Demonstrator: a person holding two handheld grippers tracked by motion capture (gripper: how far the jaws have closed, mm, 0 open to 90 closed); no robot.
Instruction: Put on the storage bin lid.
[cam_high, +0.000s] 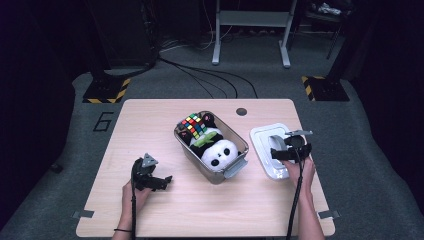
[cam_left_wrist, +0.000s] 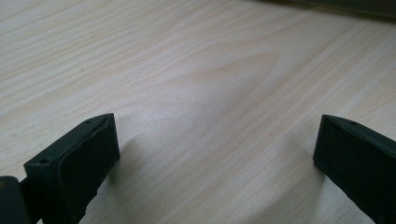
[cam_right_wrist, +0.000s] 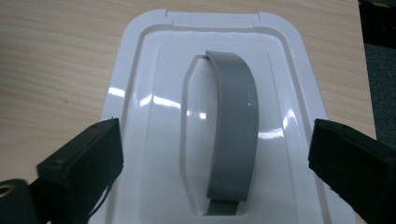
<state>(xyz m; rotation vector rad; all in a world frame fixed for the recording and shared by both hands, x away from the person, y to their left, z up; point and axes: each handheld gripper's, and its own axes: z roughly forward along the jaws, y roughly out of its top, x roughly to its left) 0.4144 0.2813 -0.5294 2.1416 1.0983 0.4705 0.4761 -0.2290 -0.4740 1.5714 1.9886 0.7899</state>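
My right gripper (cam_right_wrist: 212, 154) has its fingers (cam_right_wrist: 84, 163) wide apart, with nothing held. They hang over the white lid (cam_right_wrist: 154, 116), one finger on each side of its grey handle (cam_right_wrist: 233, 130). My left gripper (cam_left_wrist: 215, 154) also has its fingers (cam_left_wrist: 79, 158) wide apart and holds nothing; bare wood lies between them.

From the high view I see the lid (cam_high: 262, 137) lying flat near the right edge of the tabletop (cam_high: 150, 115), with my right gripper (cam_high: 286, 150) above it. My left gripper (cam_high: 159, 182) sits low near the front left part of the tabletop. In the middle stands a clear box (cam_high: 235, 170) with a toy panda (cam_high: 220, 154) and a colour cube (cam_high: 194, 125) inside. The box is well apart from the lid.

The right gripper view shows me the handle curving up off the lid, and the shine on the plastic. The high view is too far off for that.

A big "6" (cam_high: 102, 121) is marked on the floor by the far left corner of the tabletop.
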